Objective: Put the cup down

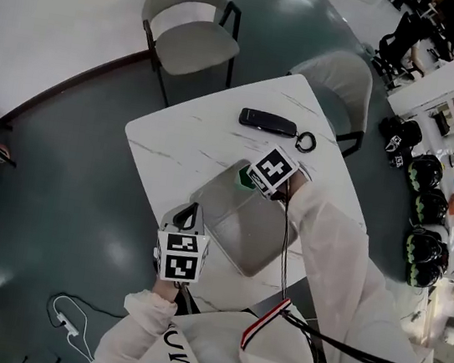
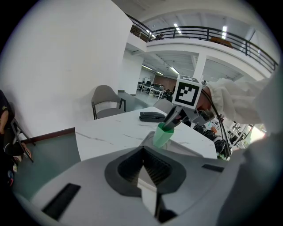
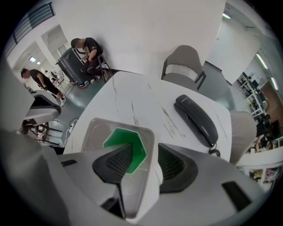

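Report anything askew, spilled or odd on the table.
Nothing stands out. The cup stands upright in a corner of the tray with no spill around it, and the phone lies flat on the table. The right gripper hangs open over the cup.

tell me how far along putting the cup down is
Done: the green cup looks set down, standing in the grey tray. In hand: nothing is gripped; the right tool is open, its jaws either side of the cup's rim. Left: probably just lifting that tool clear.
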Demonstrator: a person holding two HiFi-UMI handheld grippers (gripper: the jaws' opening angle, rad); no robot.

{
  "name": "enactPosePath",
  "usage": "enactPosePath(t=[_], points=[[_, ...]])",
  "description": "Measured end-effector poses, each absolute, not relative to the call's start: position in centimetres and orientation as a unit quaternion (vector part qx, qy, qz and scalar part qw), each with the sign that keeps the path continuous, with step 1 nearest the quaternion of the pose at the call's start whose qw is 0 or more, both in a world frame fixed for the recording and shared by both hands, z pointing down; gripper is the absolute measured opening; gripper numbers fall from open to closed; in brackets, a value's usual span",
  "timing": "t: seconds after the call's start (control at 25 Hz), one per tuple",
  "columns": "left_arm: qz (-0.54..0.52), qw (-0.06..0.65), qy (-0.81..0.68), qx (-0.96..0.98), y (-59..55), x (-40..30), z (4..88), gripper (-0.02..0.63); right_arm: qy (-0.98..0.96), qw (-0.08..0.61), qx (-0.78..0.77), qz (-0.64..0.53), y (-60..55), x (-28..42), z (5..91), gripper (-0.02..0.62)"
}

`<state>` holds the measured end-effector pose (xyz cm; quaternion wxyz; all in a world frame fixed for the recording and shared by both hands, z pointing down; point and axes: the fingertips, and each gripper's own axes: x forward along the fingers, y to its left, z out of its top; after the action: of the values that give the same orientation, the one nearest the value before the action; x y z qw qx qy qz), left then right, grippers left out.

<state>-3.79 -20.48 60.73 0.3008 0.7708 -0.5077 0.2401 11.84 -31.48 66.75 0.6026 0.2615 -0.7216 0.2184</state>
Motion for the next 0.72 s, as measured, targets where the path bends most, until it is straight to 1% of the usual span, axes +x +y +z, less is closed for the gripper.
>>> enactPosePath(t=[0.4,0.72], points=[[0.246,0.247,-0.476,0.808,-19.5,-3.9,57.2,0.009,-0.745,0.557,0.319,0.181,-29.1,11.1,61.8,0.166],[0.242,0.223,-0.447,0.832,-17.3,-5.4,55.5,0.009,-0.768,0.472,0.390,0.188,-24.3,9.2,56.5,0.164]])
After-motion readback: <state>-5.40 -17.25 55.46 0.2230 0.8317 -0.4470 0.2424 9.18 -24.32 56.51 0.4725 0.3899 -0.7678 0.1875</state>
